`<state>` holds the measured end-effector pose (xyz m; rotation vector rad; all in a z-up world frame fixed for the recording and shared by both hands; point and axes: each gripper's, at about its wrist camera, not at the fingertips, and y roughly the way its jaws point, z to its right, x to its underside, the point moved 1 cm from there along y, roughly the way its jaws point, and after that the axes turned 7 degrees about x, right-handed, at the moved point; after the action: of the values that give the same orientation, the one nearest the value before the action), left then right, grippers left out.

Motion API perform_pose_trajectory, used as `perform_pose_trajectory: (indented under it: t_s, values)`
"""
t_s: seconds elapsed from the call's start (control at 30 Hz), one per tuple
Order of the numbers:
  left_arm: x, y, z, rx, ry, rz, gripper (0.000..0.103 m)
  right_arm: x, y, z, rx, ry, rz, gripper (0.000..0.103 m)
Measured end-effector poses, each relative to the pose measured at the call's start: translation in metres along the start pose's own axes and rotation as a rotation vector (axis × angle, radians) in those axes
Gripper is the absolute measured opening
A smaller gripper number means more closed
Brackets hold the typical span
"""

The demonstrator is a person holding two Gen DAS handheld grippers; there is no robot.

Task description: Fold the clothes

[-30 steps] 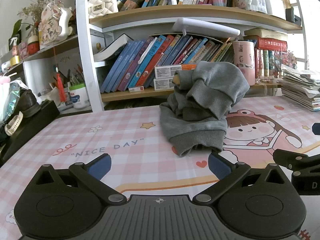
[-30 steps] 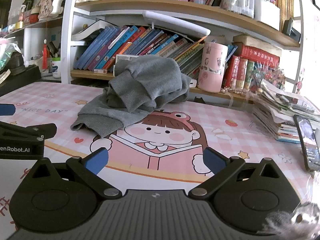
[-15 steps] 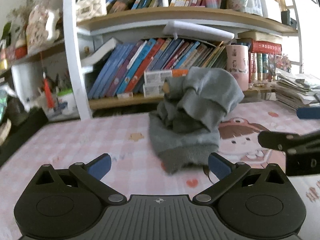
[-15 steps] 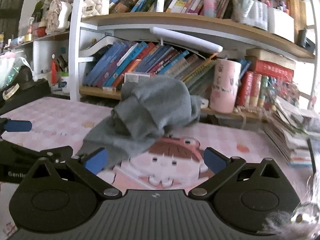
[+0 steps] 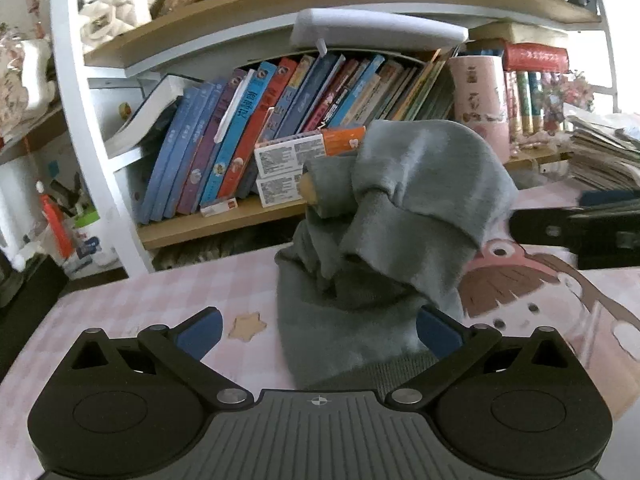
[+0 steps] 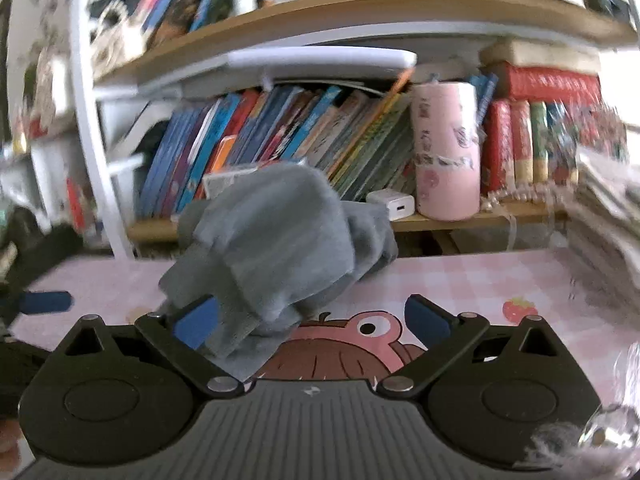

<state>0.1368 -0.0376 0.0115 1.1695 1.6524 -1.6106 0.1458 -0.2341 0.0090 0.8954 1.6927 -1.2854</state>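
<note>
A crumpled grey sweatshirt (image 5: 384,240) lies heaped on the pink checked table mat (image 5: 160,304), its ribbed hem nearest me. My left gripper (image 5: 318,330) is open, its blue pads either side of the hem's near edge, with the right pad against the cloth. In the right wrist view the same grey sweatshirt (image 6: 280,240) fills the middle. My right gripper (image 6: 310,320) is open too, with the left pad at the garment's lower corner. The right gripper (image 5: 576,232) also shows as a black bar at the right edge of the left wrist view.
A white bookshelf (image 5: 280,128) packed with books stands right behind the garment. A pink cylinder (image 6: 446,152) and a white charger (image 6: 390,204) sit on its lower shelf. Stacked papers (image 6: 600,220) rise at the right. The mat's cartoon print (image 6: 360,340) lies under the right gripper.
Both grippers have moved forward to the sweatshirt, which now looms much larger. The jaws stayed open throughout. The garment itself has not shifted.
</note>
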Motion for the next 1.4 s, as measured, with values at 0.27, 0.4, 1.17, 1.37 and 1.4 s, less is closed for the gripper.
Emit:
perform_pose_trajectory:
  t_s: [0.27, 0.4, 1.17, 1.37, 1.4]
  values:
    - [-0.038, 0.04, -0.003, 0.114, -0.146, -0.008, 0.098, -0.004, -0.004, 0.034, 0.033, 0.08, -0.043, 0.101]
    - [-0.046, 0.058, -0.003, 0.174, -0.251, -0.031, 0.098, 0.0, 0.0, 0.036, 0.074, 0.062, -0.072, 0.101]
    - [-0.007, -0.035, -0.097, 0.21, -0.683, 0.074, 0.005, 0.003, -0.028, -0.016, -0.079, -0.122, -0.019, 0.101]
    - [-0.01, -0.109, -0.136, 0.079, -0.707, 0.249, 0.003, 0.01, -0.04, -0.044, -0.21, -0.175, -0.029, 0.101]
    - [-0.014, -0.117, -0.14, 0.077, -0.703, 0.263, 0.003, 0.012, -0.042, -0.047, -0.229, -0.18, -0.032, 0.101]
